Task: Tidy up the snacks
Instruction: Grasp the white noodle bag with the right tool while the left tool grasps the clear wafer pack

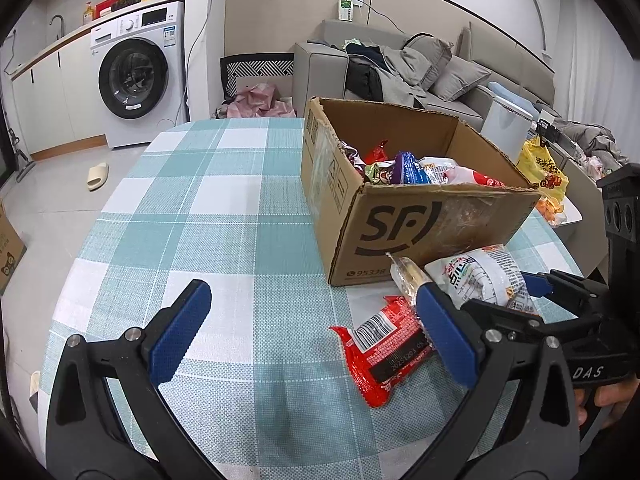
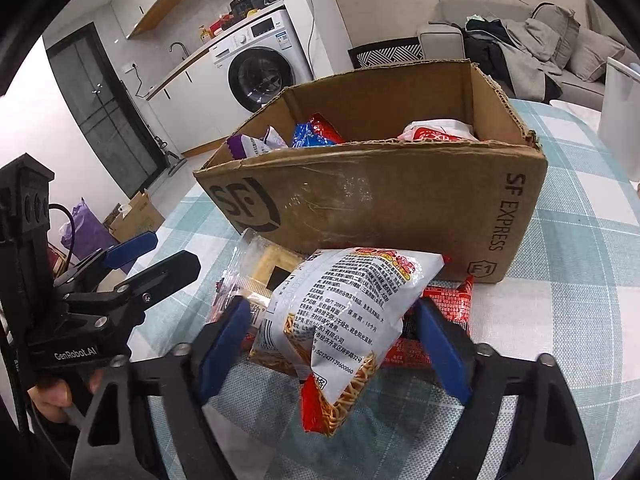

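Closing: right gripper (image 2: 332, 344) straddles white noodle packet (image 2: 344, 300), grip unconfirmed.
Advice: squeeze mid-packet before cardboard box (image 2: 400, 216).
Idle: left gripper (image 1: 308, 336) released.

The counter (image 1: 224, 184) wears a woven cloth in teal and white checks, matt and slightly textured. The box (image 2: 400, 200) is plain brown corrugated cardboard, dull, with torn rough edges and a patch of shiny clear tape. The white noodle packet (image 2: 340, 304) and the red packet (image 1: 380, 344) are glossy, crinkled plastic film. Each claw (image 1: 304, 328) is matt black plastic with blue pads and small metal pins.
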Action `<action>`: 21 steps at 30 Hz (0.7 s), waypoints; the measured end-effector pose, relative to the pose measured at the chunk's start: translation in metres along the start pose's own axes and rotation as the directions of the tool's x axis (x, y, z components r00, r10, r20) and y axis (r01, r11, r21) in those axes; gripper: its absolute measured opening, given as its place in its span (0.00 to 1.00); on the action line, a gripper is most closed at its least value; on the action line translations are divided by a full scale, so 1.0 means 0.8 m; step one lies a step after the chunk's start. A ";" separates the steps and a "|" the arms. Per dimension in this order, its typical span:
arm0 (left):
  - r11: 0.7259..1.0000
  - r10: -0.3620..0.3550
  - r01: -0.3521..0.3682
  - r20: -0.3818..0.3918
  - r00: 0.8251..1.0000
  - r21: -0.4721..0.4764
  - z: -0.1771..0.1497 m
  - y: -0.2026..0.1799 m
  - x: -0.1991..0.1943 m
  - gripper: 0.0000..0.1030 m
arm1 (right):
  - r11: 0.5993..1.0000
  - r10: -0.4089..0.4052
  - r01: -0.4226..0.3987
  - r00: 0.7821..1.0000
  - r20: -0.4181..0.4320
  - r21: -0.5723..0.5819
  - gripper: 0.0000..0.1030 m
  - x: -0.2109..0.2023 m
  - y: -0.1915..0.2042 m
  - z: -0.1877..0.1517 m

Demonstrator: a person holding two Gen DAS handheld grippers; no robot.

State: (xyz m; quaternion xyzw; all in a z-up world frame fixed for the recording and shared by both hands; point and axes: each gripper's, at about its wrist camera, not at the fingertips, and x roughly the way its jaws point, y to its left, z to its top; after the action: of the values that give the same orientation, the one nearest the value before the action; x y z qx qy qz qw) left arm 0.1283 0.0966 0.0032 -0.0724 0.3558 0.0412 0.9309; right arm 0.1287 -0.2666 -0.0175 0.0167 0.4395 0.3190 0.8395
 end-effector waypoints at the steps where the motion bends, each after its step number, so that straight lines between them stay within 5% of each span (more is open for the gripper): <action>1: 1.000 0.000 0.000 0.000 1.000 0.000 0.000 0.000 -0.001 0.99 | 1.000 0.002 -0.002 1.000 0.003 0.002 0.75 -0.001 -0.001 -0.001; 8: 1.000 -0.001 0.001 -0.001 1.000 0.000 -0.002 0.000 0.000 0.99 | 0.998 0.048 -0.049 0.998 0.029 0.042 0.58 -0.009 -0.013 -0.007; 21: 0.998 -0.061 0.061 -0.028 0.998 -0.019 -0.005 -0.008 0.006 0.99 | 0.997 0.061 -0.067 0.992 0.113 0.045 0.55 -0.058 -0.022 -0.019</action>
State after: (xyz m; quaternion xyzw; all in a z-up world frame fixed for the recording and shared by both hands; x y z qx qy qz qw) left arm 0.1301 0.0899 -0.0019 -0.0922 0.3661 0.0149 0.9259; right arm 0.1071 -0.3098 0.0013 0.0690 0.3986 0.3335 0.8515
